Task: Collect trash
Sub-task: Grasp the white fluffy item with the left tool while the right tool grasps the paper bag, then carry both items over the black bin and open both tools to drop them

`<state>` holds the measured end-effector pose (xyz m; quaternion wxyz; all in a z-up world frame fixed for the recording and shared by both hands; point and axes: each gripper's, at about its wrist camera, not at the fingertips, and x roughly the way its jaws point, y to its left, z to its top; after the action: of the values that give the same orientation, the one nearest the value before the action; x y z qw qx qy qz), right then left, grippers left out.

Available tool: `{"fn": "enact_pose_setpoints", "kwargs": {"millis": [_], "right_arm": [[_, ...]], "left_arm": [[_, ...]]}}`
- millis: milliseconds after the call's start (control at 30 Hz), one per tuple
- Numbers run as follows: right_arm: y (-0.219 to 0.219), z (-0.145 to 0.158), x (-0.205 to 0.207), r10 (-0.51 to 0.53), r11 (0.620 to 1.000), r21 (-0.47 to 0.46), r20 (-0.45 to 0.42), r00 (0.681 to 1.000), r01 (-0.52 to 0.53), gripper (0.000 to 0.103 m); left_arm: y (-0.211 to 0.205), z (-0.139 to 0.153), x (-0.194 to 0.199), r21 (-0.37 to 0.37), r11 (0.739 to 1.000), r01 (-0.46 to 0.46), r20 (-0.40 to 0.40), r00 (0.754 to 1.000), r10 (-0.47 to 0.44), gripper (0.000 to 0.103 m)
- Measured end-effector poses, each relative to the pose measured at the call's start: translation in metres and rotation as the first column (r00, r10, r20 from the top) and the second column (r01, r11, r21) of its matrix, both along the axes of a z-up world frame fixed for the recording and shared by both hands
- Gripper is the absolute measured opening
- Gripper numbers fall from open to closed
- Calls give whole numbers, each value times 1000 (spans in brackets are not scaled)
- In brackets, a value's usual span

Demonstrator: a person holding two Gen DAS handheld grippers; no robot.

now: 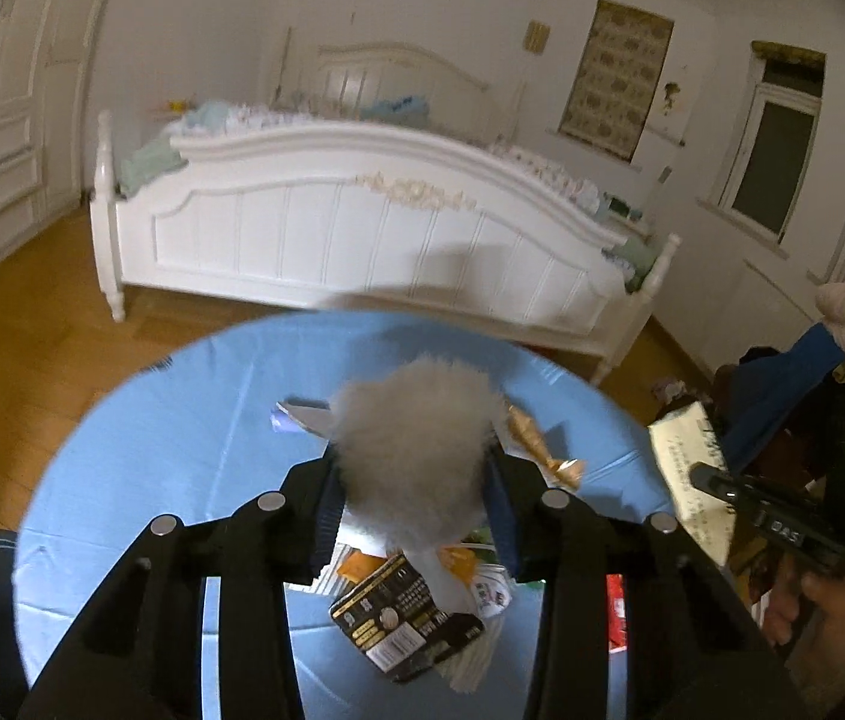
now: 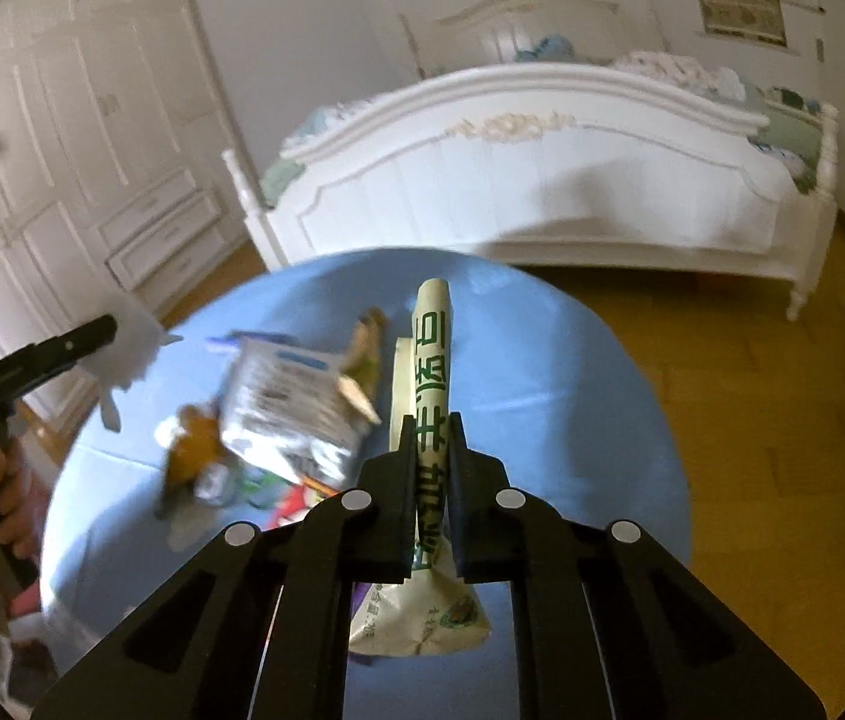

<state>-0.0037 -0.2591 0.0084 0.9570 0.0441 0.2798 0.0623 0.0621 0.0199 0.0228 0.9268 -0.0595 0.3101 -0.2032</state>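
Two pads of the left gripper (image 1: pixel 416 474) clamp a crumpled, fuzzy grey-white wad of tissue (image 1: pixel 413 438), lifted above the round blue-covered table (image 1: pixel 152 468); a black printed wrapper (image 1: pixel 404 618) lies below among other scraps. From the right wrist, the right gripper (image 2: pixel 431 426) is closed tight on a folded cream packet with green lettering (image 2: pixel 433 360), raised above the table's near right part.

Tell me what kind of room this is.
Most likely a bedroom: a white bed with bedding on it, built-in white wardrobes with drawers, and a wooden floor around the blue-covered round table.
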Motion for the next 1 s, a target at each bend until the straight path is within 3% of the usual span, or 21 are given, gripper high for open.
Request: {"fn": "enact_pose_setpoints", "kwargs": {"millis": [200, 433, 733, 1000], "right_arm": [[40, 19, -1, 95, 995, -18, 37, 995, -95, 10], [102, 34, 8, 228, 974, -29, 33, 973, -227, 10], [209, 30, 26, 435, 900, -25, -42, 900, -436, 10], [309, 6, 48, 565, 819, -23, -148, 812, -574, 10]], "left_arm": [[19, 20, -29, -5, 1000, -28, 50, 998, 28, 41], [59, 15, -51, -6, 994, -112, 51, 992, 112, 41], [137, -6, -69, -30, 960, -279, 11, 960, 280, 41], [212, -32, -90, -32, 907, -420, -41, 907, 418, 41]]}}
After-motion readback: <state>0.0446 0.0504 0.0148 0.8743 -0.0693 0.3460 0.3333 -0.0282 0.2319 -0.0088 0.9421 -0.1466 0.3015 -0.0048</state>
